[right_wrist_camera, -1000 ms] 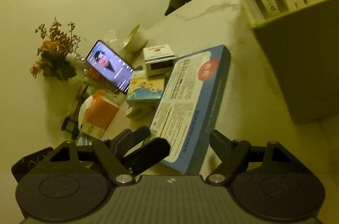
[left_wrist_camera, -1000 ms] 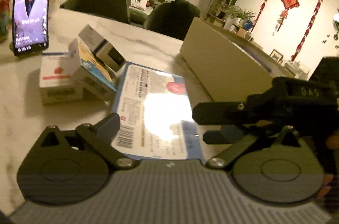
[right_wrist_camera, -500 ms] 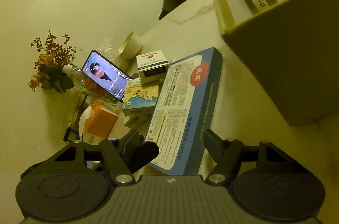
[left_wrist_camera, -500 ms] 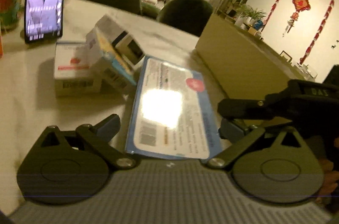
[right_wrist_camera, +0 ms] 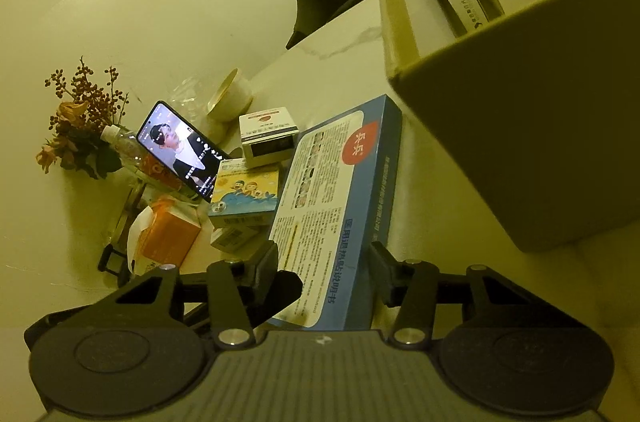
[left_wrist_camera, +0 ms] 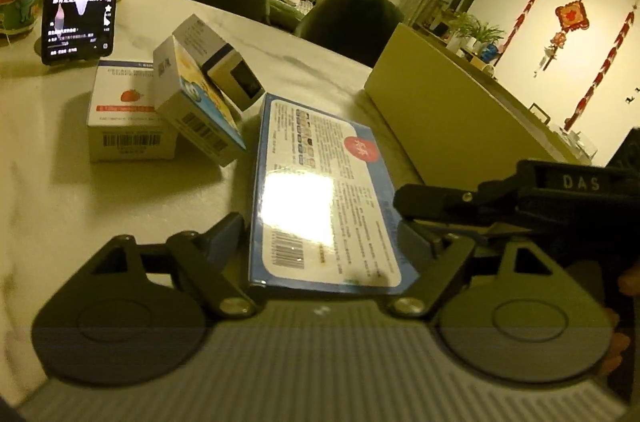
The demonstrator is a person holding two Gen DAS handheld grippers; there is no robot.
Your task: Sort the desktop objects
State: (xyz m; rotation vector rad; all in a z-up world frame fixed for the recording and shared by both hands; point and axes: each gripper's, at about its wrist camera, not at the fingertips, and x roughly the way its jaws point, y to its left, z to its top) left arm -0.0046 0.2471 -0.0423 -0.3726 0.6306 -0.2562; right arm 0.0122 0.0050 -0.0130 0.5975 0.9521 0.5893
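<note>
Left wrist view — both grippers (left_wrist_camera: 322, 242) (right_wrist_camera: 324, 264) closing round blue box (left_wrist_camera: 320, 198) | contact unclear

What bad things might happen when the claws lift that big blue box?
The blue box touches the tilted cartoon box, so lifting it could topple that small stack. The left claw and right claw crowd one end; they might bump, or the far end could sag and hit the cardboard bin.

Cardboard bin (left_wrist_camera: 452, 110) and small boxes (left_wrist_camera: 192, 98) flank blue box (left_wrist_camera: 320, 190).

Blue-edged white flat box (left_wrist_camera: 320, 198), red circle; beige bin (right_wrist_camera: 540, 126).
</note>
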